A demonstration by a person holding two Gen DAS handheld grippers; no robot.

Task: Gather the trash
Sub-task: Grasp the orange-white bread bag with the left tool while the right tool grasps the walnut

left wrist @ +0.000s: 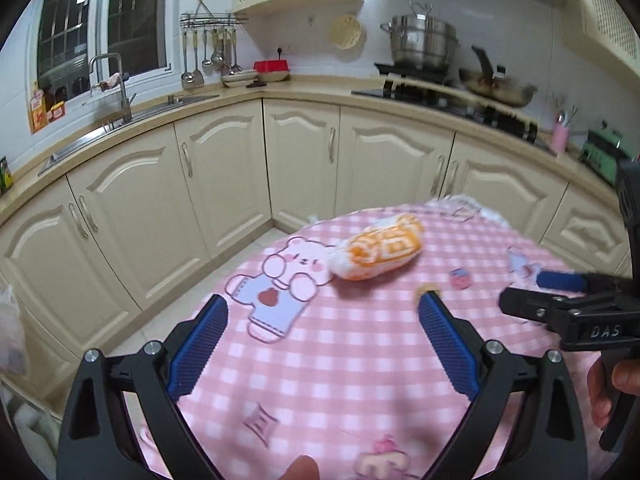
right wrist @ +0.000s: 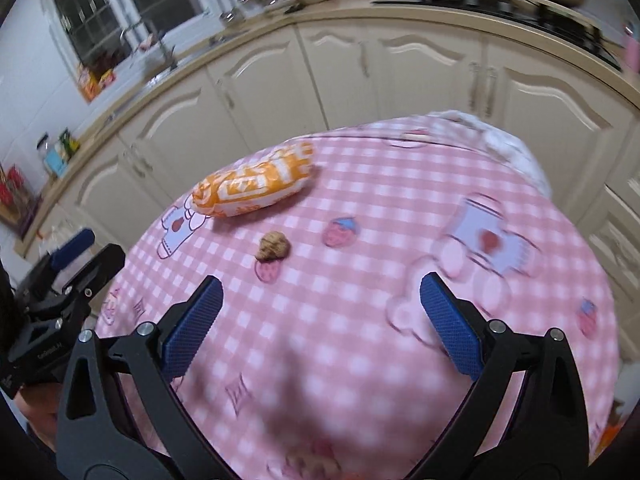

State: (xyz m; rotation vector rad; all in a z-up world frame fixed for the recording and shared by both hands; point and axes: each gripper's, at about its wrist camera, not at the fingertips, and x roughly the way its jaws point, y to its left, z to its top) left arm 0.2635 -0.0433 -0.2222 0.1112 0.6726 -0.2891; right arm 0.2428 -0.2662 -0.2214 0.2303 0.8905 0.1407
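My left gripper [left wrist: 323, 318] and my right gripper [right wrist: 321, 300] both hang just above the round table with the pink checked cloth [right wrist: 360, 360], each with its two blue fingers spread wide and holding nothing. A little way past my right gripper, a small brown crumpled scrap [right wrist: 274, 245] lies on the cloth, and farther on, near the table's far left edge, lies an orange and white plastic snack bag [left wrist: 378, 249], partly on a printed bear picture [left wrist: 276, 288]. Behind the table stand cream kitchen cupboards [left wrist: 224, 176].
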